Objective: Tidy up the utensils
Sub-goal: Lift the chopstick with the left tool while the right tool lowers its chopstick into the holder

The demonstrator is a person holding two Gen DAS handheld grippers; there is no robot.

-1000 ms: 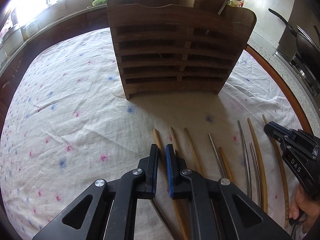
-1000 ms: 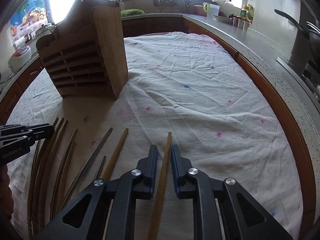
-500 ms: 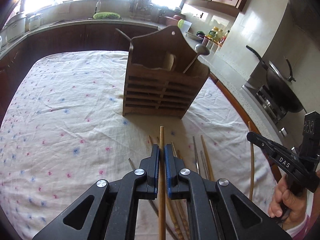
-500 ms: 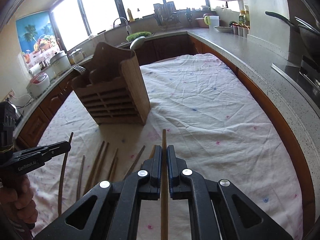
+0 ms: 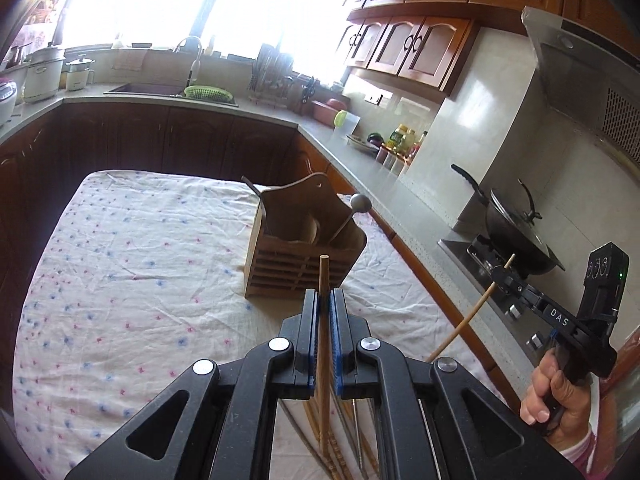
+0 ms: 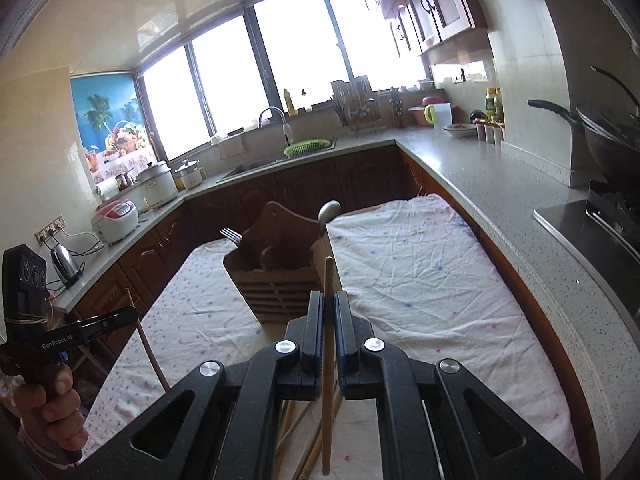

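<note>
Wooden chopsticks, one clamped upright in our left tongs [image 5: 325, 300] and one in our right tongs [image 6: 329, 302]; holder [image 5: 298, 258] sits ahead below both.

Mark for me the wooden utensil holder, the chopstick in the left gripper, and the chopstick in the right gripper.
wooden utensil holder [image 5: 296, 272], left wrist view, slatted front.
left gripper's chopstick [image 5: 323, 272], left wrist view, shaft above the jaws.
right gripper's chopstick [image 6: 329, 276], right wrist view, shaft above the jaws.
</note>
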